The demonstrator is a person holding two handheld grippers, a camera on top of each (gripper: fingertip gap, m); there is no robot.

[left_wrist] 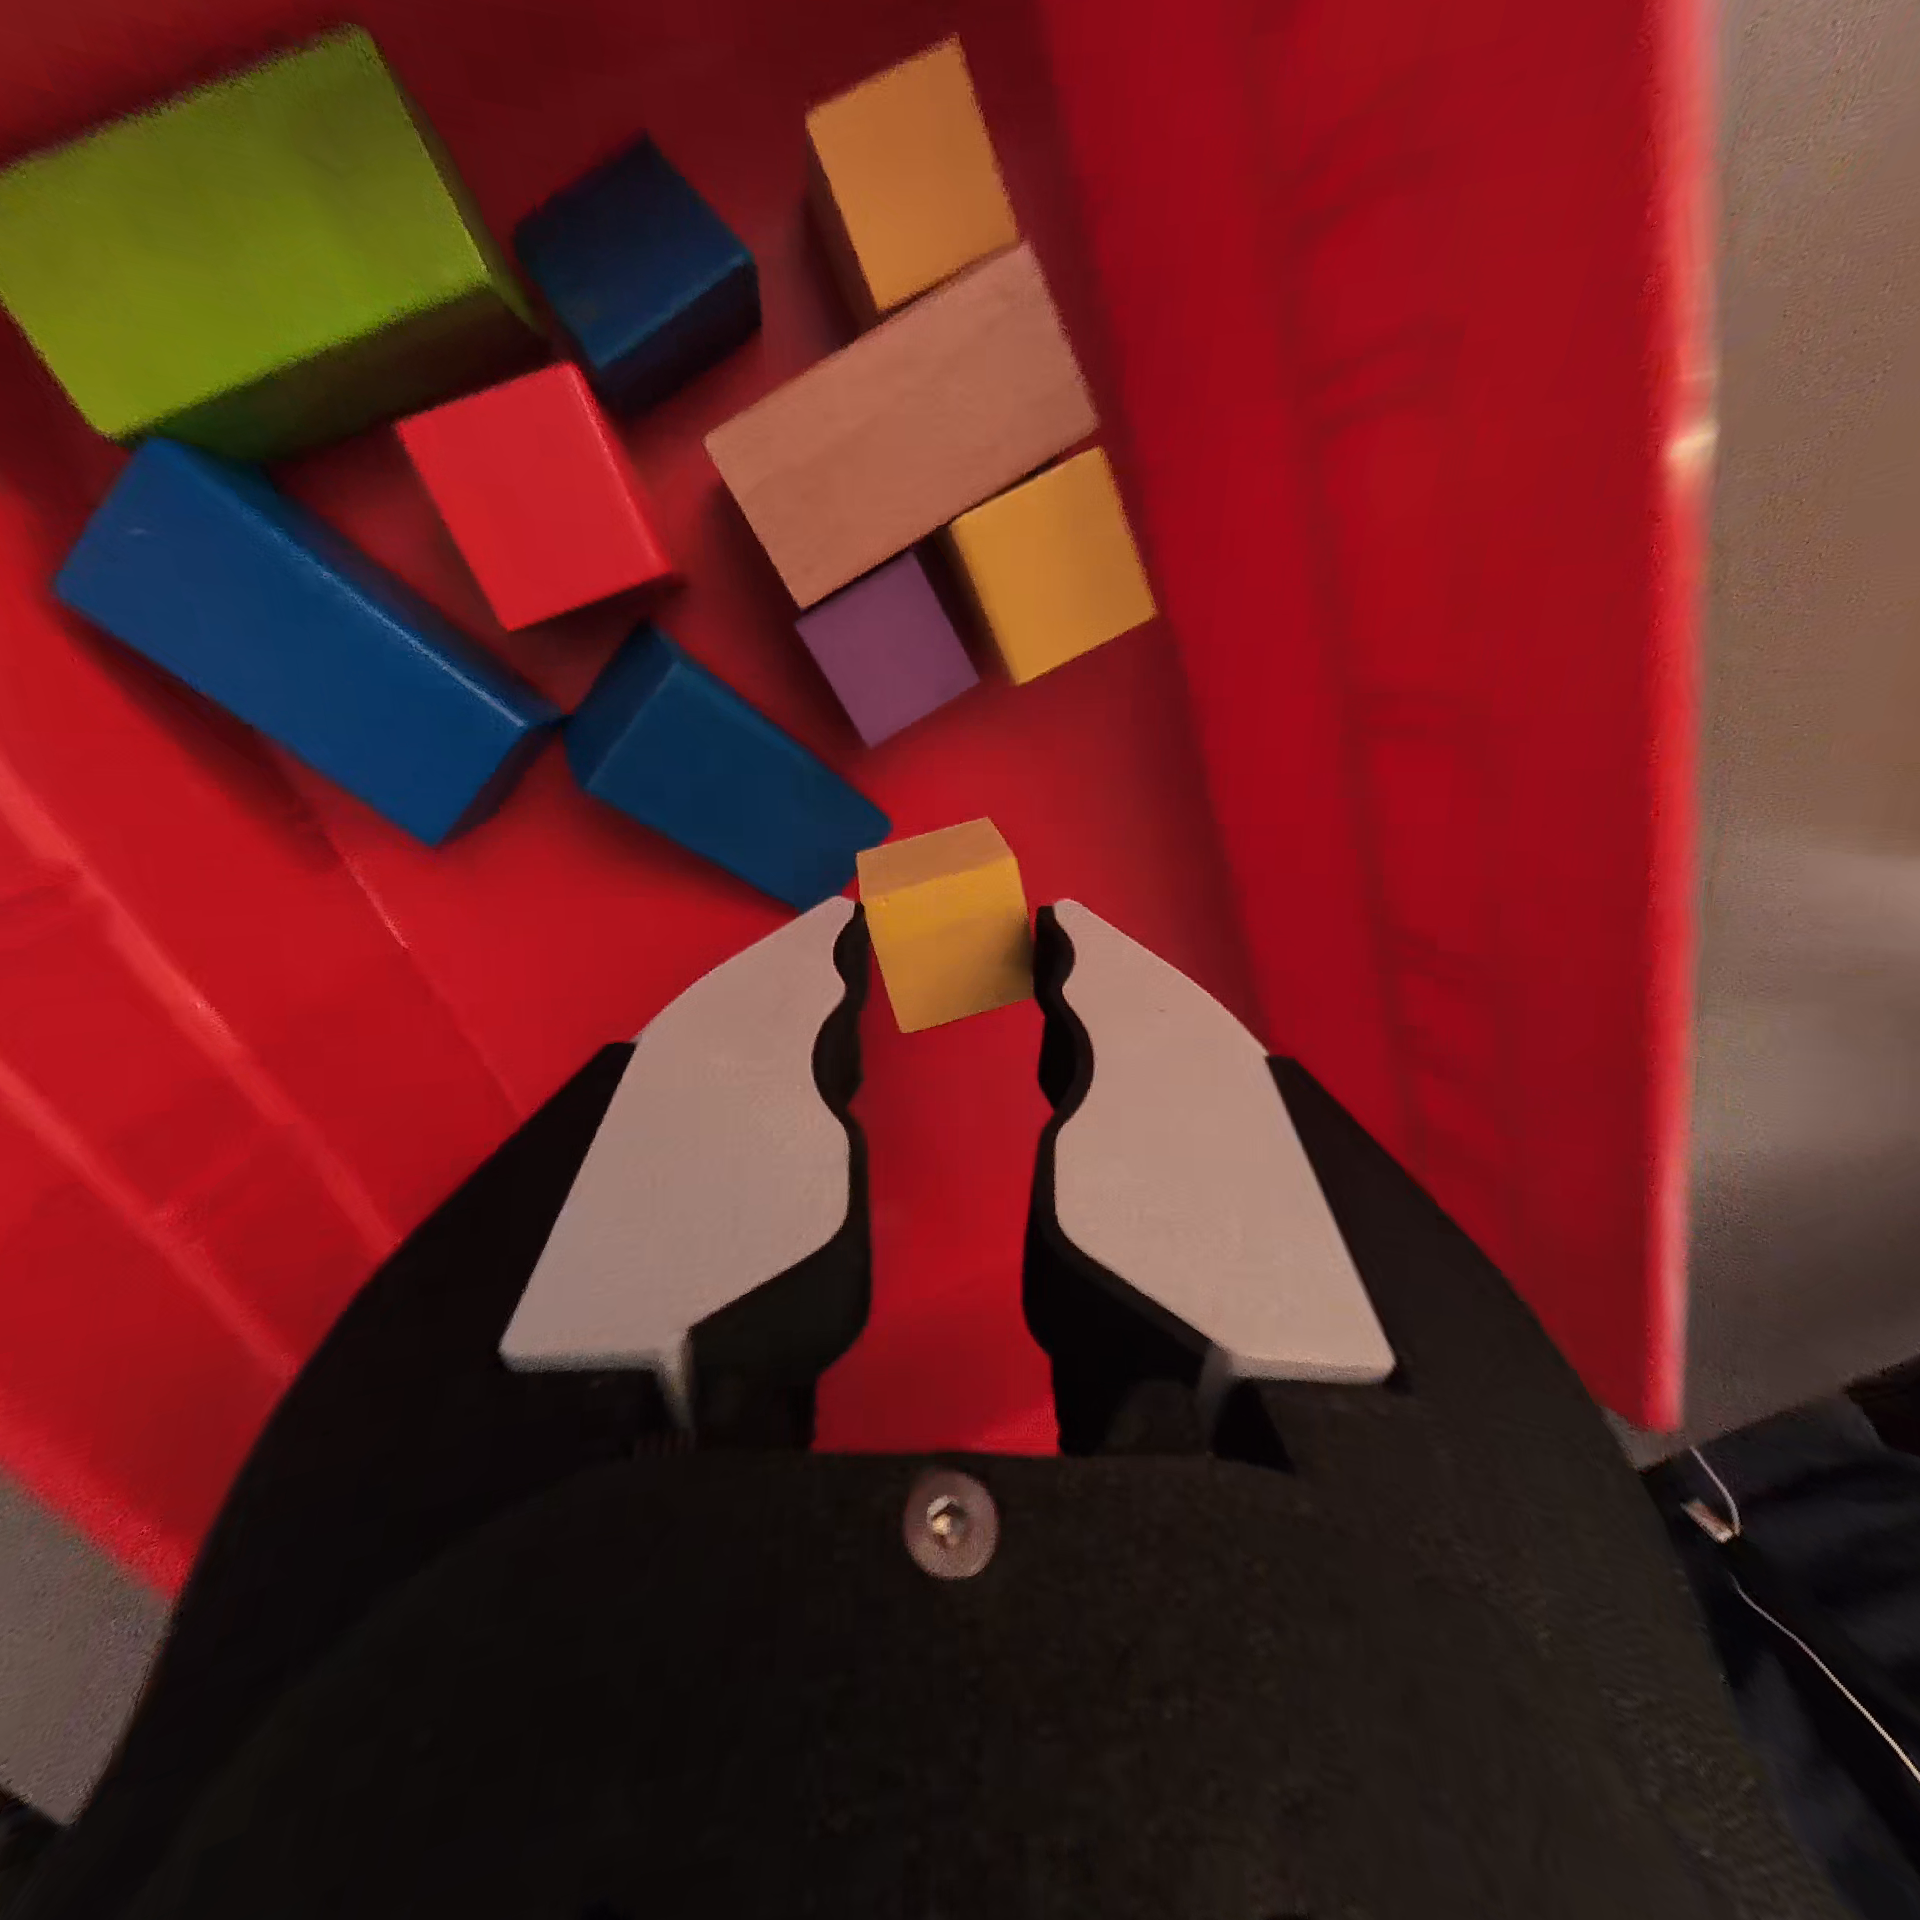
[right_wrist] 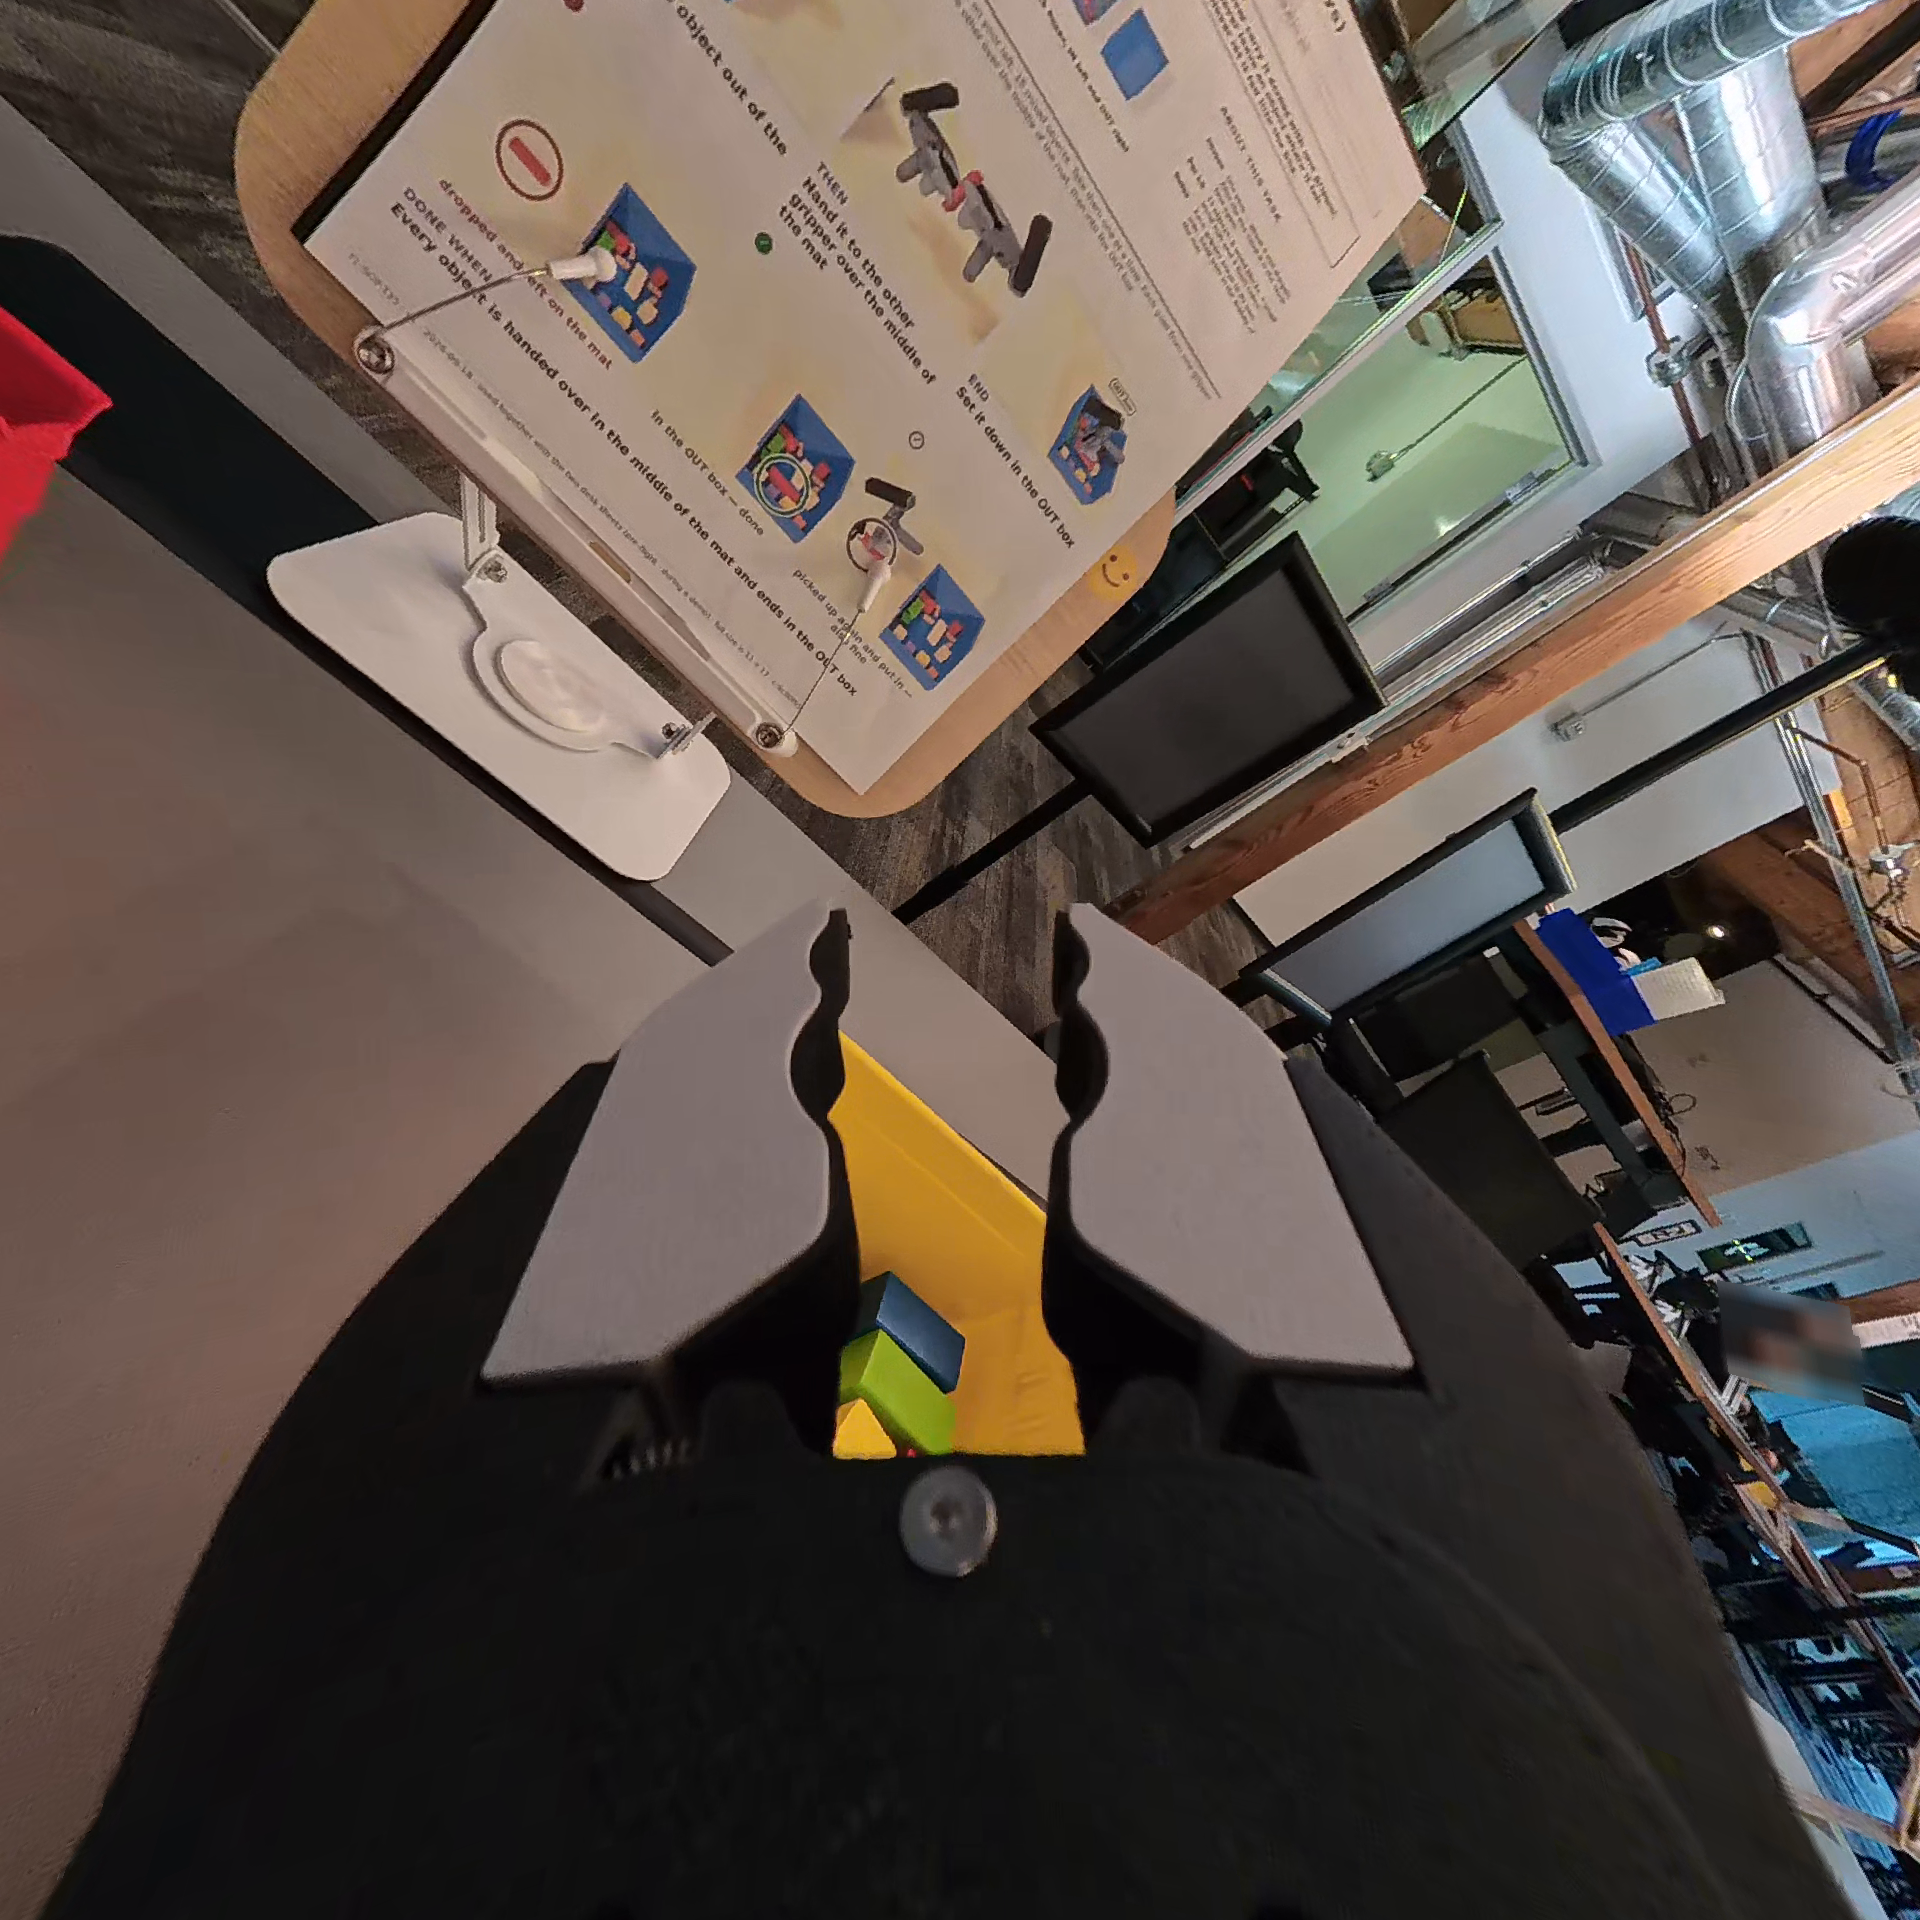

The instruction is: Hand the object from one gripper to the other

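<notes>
My left gripper [left_wrist: 943, 914] points down into the red bin [left_wrist: 1351, 623], jaws narrowed onto a small matte yellow cube [left_wrist: 951, 935], fingertips at its sides. Eight more painted blocks lie below: three blue, two yellow, one each green, red, purple, tan. My right gripper [right_wrist: 951, 930] hangs open, empty, over the yellow bin [right_wrist: 935, 1174].

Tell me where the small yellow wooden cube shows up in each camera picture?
Left wrist view: small yellow wooden cube at centre, between the left gripper fingertips.
Right wrist view: not in it.
Shared landmark: the red plastic bin, only a corner at the far left edge.
</notes>
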